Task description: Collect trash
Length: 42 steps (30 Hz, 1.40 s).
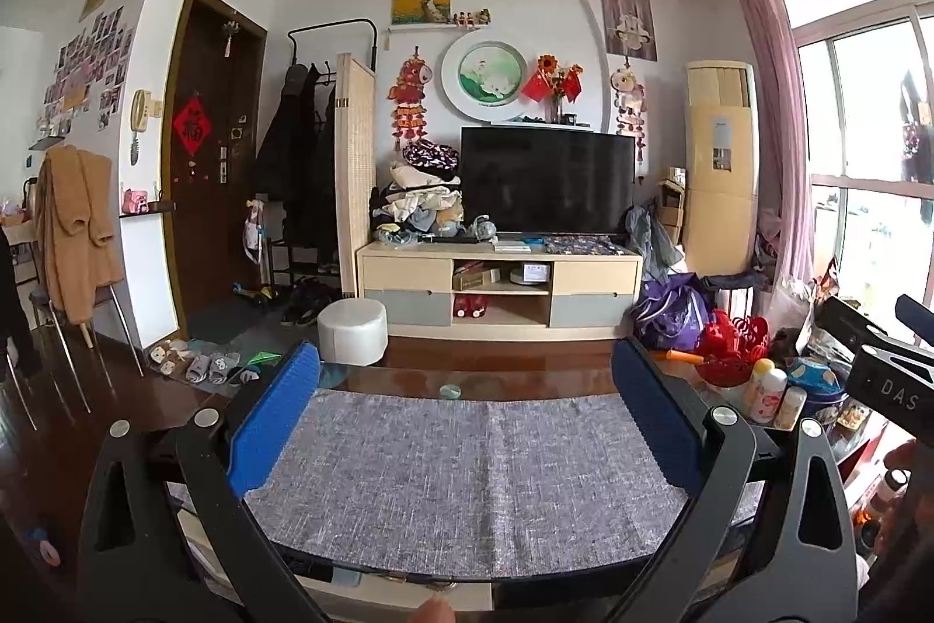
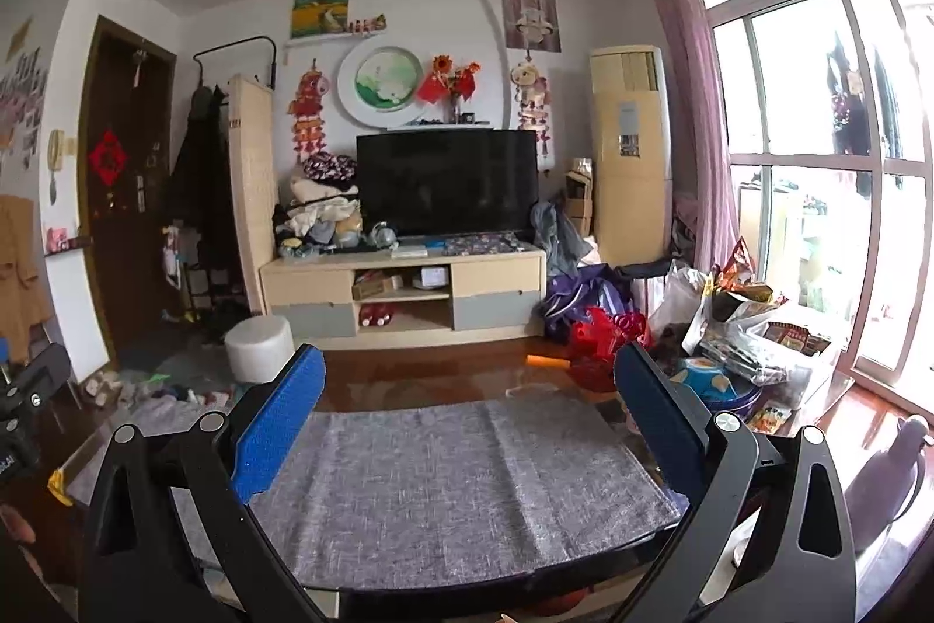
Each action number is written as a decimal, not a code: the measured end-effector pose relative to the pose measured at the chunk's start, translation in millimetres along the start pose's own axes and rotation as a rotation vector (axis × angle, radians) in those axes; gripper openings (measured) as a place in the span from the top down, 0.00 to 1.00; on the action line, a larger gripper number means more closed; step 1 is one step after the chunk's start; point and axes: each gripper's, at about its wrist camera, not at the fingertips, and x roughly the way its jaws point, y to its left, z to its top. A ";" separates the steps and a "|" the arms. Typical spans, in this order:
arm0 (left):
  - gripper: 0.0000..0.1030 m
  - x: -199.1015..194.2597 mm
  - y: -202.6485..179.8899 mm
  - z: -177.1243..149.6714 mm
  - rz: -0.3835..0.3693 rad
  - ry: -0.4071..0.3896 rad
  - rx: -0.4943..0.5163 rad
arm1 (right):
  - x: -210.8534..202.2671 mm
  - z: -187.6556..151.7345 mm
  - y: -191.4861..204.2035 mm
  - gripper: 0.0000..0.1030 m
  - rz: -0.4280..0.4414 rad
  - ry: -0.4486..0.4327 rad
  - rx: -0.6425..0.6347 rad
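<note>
Both grippers are held above a glass table [image 1: 525,380] on which a grey mat [image 1: 467,477] is spread. The left gripper [image 1: 467,424] is spread wide, its blue pads [image 1: 274,424] well apart, and nothing is held between them. The right gripper [image 2: 470,418] is likewise spread wide and nothing is gripped by it; part of it is also seen at the right edge of the left wrist view.

No trash is seen on the mat itself. A small round pale object [image 1: 450,391] is seen on the glass just beyond the far edge of the mat; what it is cannot be told. The clutter is gathered at the right end of the table: a heap of plastic bags and snack packets [image 2: 753,331], a round blue tin [image 2: 718,383] just beside the right gripper's right finger, a small packet [image 2: 770,416] near the tin, and two small bottles [image 1: 776,392]. A red basket [image 1: 735,340] and an orange stick [image 2: 547,362] are seen at the table's far right corner.

Beyond the table a white stool [image 1: 352,331] is seen on the wooden floor, with a television [image 1: 546,179] on a low cabinet [image 1: 499,284] against the wall. Slippers [image 1: 198,363] are scattered near the dark door [image 1: 210,167].
</note>
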 end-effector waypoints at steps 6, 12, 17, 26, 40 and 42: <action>0.08 2.8 0.1 0.8 0.005 0.006 0.001 | 1.9 0.8 -0.5 0.03 0.014 0.004 0.006; 0.08 8.0 0.7 -3.3 0.009 0.024 0.003 | 12.1 -6.7 -2.0 0.03 0.002 0.044 0.004; 0.08 20.9 -0.7 -17.7 0.008 0.077 0.011 | 26.5 -22.1 -1.4 0.03 -0.002 0.109 -0.010; 0.08 44.3 -3.5 -40.5 0.014 0.167 0.024 | 41.2 -38.1 -0.2 0.03 -0.009 0.169 -0.023; 0.08 47.1 1.0 -43.9 -0.002 0.178 0.005 | 43.4 -39.2 4.1 0.03 0.008 0.177 -0.029; 0.08 46.4 1.7 -42.6 -0.005 0.175 0.001 | 42.8 -38.6 4.5 0.03 0.011 0.176 -0.028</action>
